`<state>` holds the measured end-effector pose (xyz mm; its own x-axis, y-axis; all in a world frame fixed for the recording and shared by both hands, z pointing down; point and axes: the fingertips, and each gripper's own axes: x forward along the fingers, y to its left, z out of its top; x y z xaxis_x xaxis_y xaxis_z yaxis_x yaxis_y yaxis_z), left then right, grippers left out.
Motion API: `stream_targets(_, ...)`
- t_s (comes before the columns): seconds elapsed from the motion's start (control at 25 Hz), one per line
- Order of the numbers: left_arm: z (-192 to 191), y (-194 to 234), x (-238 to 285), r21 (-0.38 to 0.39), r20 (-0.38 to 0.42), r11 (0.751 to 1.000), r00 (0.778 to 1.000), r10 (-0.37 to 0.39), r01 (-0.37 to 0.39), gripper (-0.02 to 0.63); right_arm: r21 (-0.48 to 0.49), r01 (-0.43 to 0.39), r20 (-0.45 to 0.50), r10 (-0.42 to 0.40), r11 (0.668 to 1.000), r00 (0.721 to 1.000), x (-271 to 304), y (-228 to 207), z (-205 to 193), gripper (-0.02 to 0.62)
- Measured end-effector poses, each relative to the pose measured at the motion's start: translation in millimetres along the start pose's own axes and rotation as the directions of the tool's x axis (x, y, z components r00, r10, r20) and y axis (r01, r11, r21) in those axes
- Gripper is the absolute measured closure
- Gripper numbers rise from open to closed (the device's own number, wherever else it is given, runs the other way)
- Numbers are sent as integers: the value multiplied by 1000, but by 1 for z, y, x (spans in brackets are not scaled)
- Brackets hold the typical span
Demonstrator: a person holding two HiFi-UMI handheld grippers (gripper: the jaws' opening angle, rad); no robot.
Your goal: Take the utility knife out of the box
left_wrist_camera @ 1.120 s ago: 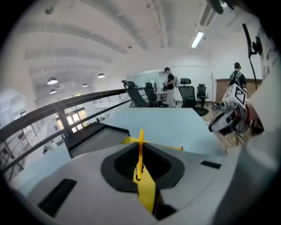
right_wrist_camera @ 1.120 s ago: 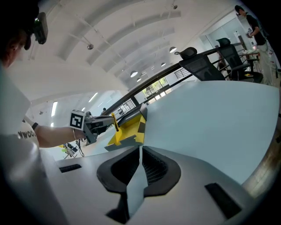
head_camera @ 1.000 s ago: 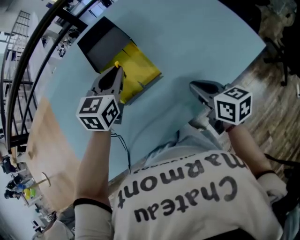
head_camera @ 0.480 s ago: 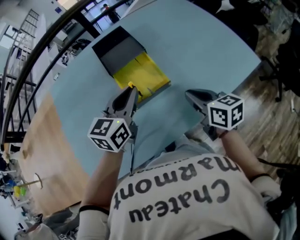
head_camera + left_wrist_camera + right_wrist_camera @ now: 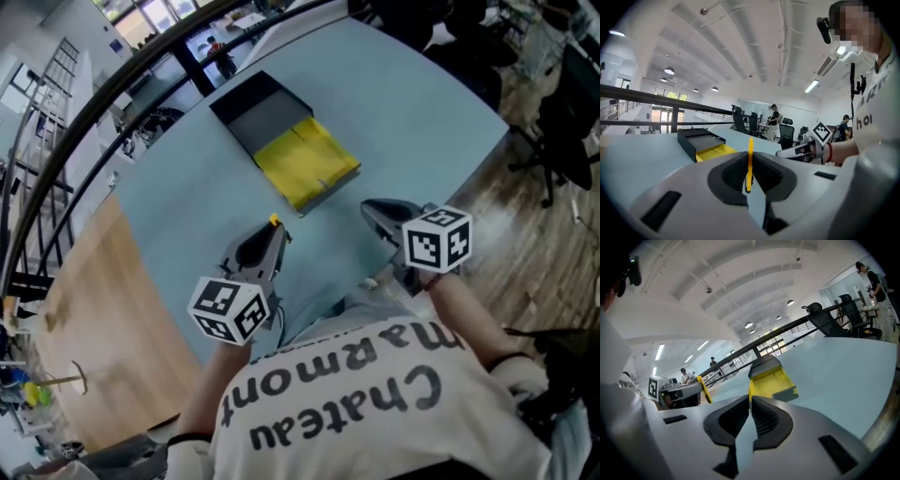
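Note:
The open box (image 5: 323, 187) lies on the pale blue table (image 5: 412, 103), with a yellow inside and a dark lid (image 5: 261, 114) folded back behind it. My left gripper (image 5: 275, 228) hangs over the table short of the box, shut on a thin yellow utility knife (image 5: 274, 221). In the left gripper view the knife (image 5: 749, 159) stands edge-on between the pads, with the box (image 5: 707, 144) beyond at the left. My right gripper (image 5: 370, 208) floats at the right with its jaws shut and nothing in them. The right gripper view shows the box (image 5: 771, 380) ahead and the knife (image 5: 702, 388) at the left.
A wooden surface (image 5: 84, 309) adjoins the table at the left. Black railings (image 5: 103, 94) run past the table's far side, and office chairs (image 5: 572, 103) stand on the wood floor at the right. The table's near edge (image 5: 375, 281) lies right under both grippers.
Both grippers have drawn back from the box toward the person. The left one has carried the yellow knife from over the box's edge out above the bare table.

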<state>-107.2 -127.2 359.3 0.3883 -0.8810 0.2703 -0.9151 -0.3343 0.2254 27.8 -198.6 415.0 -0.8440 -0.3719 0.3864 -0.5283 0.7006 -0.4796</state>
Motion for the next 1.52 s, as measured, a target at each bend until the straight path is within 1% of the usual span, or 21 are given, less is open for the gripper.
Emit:
stream_targets(0.08,-6,2,-24,32,-1,999,1000,3,-3,580,12,-1,16,1,1000,1000,3,17,-3,552)
stream_targets(0.16,-13,12,-48,30,2,999,1000,21,-21,580,-3,1,18,-1,1000,1000,7,36,-7,551)
stream_targets(0.32,-26,37,-94,-57,22,996,997,68,-67,578,-107,28,-11,-29,994,1000,12,73,-21,551)
stream_targets(0.4,-32,46,-113,-100,32,992,996,79,-75,580,-125,48,-2,-49,991,999,11,85,-28,551)
stream_targets(0.48,-39,52,-129,-123,31,990,997,74,-70,580,-110,67,19,-66,992,998,9,94,-35,551)
stream_targets(0.6,-50,52,-152,-104,15,993,998,60,-58,580,-87,100,41,-96,991,994,-2,106,-51,552)
stream_targets(0.72,-56,53,-175,-77,33,995,998,61,-59,580,-55,137,45,-135,989,990,-12,113,-71,551)
stream_targets(0.84,-65,55,-197,-96,49,994,997,53,-48,580,-39,159,32,-158,986,987,-17,125,-92,552)
stream_targets(0.92,-77,59,-210,-137,46,989,998,53,-47,580,-51,169,12,-168,984,986,-17,136,-105,551)
stream_targets(1.0,-86,64,-222,-175,52,983,996,71,-61,580,-67,168,-10,-169,983,986,-16,147,-115,552)
stream_targets(1.12,-99,71,-235,-215,63,972,992,109,-94,580,-101,157,-41,-162,982,986,-15,159,-123,552)
stream_targets(1.2,-105,72,-239,-241,67,965,991,117,-98,580,-111,157,-54,-164,981,985,-12,161,-124,552)
stream_targets(1.28,-107,72,-242,-248,73,964,991,116,-95,580,-114,156,-57,-163,981,985,-8,163,-122,552)
stream_targets(1.36,-109,72,-246,-236,72,967,990,119,-99,580,-125,152,-56,-160,980,986,-4,168,-121,552)
stream_targets(1.44,-113,77,-251,-231,66,966,989,132,-114,578,-134,150,-62,-160,980,985,-3,172,-126,552)
stream_targets(1.52,-117,81,-255,-245,69,962,987,143,-123,580,-138,155,-74,-167,978,983,-6,172,-132,552)
